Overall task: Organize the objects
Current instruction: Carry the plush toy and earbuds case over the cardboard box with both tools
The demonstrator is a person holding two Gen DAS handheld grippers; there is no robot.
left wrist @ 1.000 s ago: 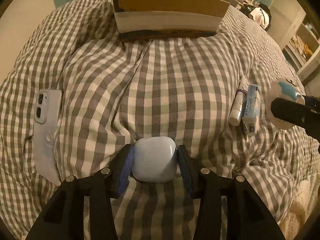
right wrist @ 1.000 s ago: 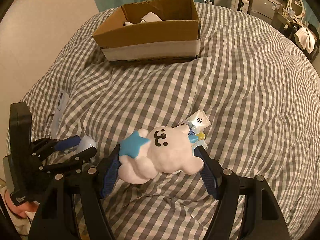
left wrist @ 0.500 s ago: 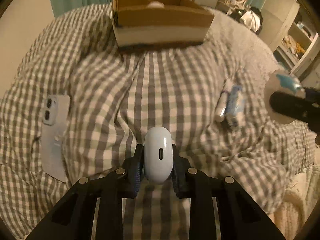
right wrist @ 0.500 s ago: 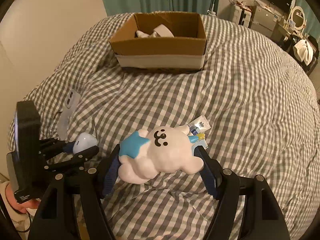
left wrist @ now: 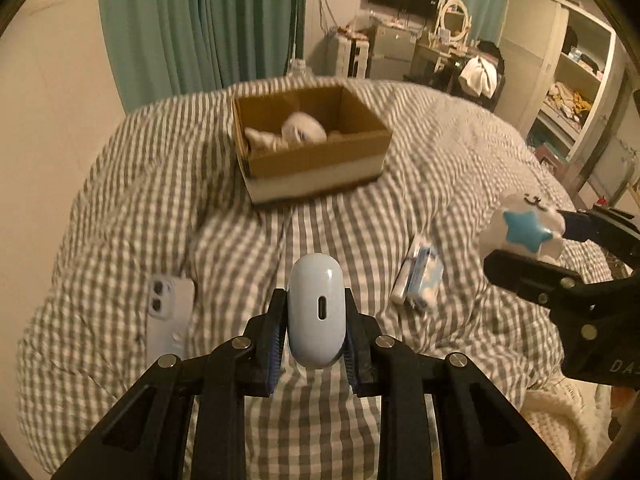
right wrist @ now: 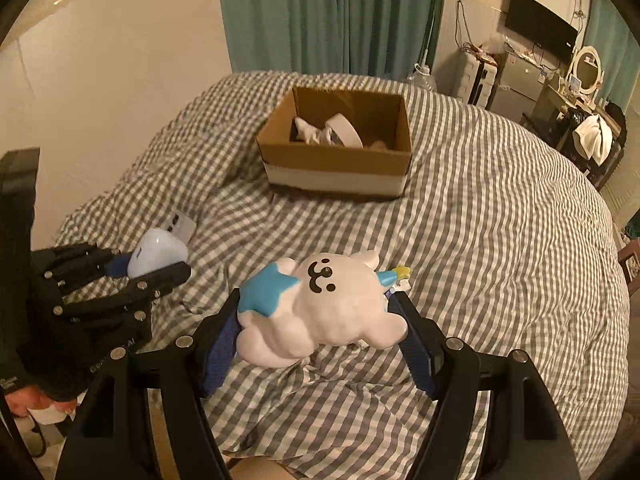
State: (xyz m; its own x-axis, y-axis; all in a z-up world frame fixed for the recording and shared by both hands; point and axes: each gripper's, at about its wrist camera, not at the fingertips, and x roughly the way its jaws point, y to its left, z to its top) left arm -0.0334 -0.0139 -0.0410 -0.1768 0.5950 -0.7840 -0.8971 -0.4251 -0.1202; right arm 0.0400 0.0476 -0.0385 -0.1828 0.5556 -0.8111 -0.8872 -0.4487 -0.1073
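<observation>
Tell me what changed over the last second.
The left gripper closed its fingers on the earbud case, and both grippers lifted off the bed, with the box looking farther below. The right gripper kept the plush toy. Phone case and tubes stayed put.

Dim, warm yellowish room light.
Fisheye bends edges, black corners; left view's bedspread (left wrist: 168, 184) motion-blurred, right view sharper, shadows soft.

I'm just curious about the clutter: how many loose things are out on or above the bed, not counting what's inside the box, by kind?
Earbud case: 1
Plush toy: 1
Phone: 1
Small tubes or packets: 2
Total: 5
</observation>
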